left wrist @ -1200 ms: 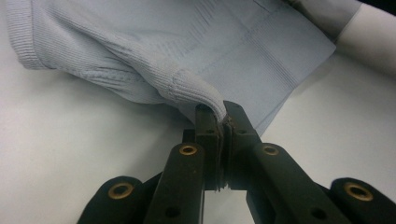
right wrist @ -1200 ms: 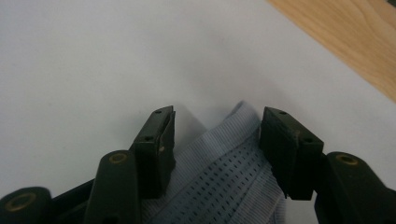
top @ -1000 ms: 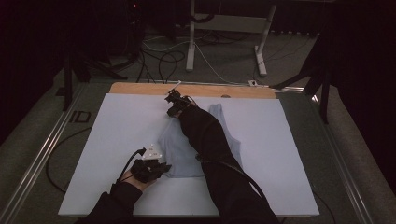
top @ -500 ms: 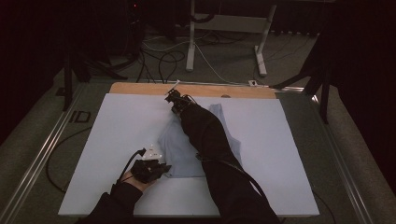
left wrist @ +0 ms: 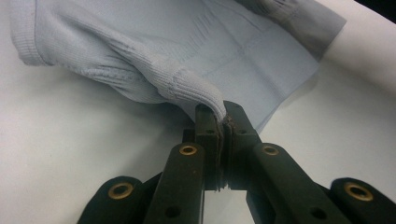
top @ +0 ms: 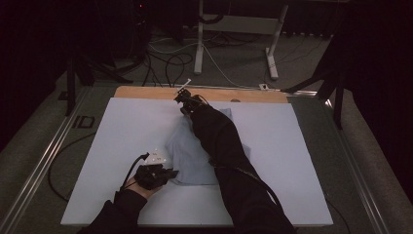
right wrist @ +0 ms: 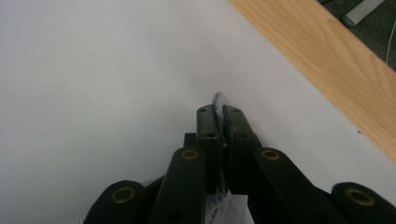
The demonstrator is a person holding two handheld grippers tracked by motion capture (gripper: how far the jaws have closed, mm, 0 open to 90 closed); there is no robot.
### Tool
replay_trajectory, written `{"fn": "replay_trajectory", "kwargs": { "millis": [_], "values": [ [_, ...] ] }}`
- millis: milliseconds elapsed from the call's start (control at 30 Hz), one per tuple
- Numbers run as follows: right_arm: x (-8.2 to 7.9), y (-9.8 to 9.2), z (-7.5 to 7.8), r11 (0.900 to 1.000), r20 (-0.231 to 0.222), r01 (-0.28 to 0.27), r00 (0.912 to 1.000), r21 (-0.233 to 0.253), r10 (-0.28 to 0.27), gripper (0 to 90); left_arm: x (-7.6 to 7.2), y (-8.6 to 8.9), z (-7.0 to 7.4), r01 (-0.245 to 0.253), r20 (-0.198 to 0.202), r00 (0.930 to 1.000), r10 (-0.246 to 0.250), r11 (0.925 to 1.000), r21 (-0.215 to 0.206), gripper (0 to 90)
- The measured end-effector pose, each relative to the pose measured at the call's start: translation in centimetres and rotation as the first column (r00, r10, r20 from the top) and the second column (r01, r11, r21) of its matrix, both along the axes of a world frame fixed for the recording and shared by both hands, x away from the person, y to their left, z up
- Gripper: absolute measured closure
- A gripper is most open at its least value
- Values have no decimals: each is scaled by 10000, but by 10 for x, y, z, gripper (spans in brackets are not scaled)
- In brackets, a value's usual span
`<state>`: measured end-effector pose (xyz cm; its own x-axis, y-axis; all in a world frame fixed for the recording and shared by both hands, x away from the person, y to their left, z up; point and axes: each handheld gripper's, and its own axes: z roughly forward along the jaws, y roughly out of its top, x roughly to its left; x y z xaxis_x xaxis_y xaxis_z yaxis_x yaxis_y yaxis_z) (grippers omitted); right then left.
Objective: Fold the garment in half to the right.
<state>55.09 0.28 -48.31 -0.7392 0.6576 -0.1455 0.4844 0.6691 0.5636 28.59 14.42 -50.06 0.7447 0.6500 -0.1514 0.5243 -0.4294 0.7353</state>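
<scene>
Since the pale blue knit garment (top: 195, 153) at frame centre on the worktop (top: 122, 126) is light and limp, ribbed edges suit gripping; left gripper (left wrist: 223, 122) and right gripper (right wrist: 218, 116) jaws each pinch one closed

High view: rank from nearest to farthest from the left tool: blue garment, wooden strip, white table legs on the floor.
From the left tool:
1. Blue garment: mid-sheet; the tool is shut on its ribbed corner.
2. Wooden strip: along the table's far edge, beyond the white sheet.
3. White table legs: on the floor past the table, top of the view.
</scene>
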Motion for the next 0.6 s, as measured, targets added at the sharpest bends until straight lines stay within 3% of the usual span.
{"fn": "replay_trajectory", "kwargs": {
  "millis": [167, 367, 600],
  "values": [
    [-1, -4, 5, 9999, 80, 47, 10000, 115, -48, 868, 0, 0, 5, 40, -30, 10000, -40, 9998, -170, 876],
    [-5, -14, 22, 9995, 318, 74, 9995, 297, -83, 868, -3, -12, 18, 242, 398, 9989, -254, 9992, 314, 876],
    [-8, -27, 35, 9984, 456, 41, 9989, 573, -67, 868, -5, -28, 34, 715, 595, 9955, -731, 9970, 279, 876]
  ]
}}
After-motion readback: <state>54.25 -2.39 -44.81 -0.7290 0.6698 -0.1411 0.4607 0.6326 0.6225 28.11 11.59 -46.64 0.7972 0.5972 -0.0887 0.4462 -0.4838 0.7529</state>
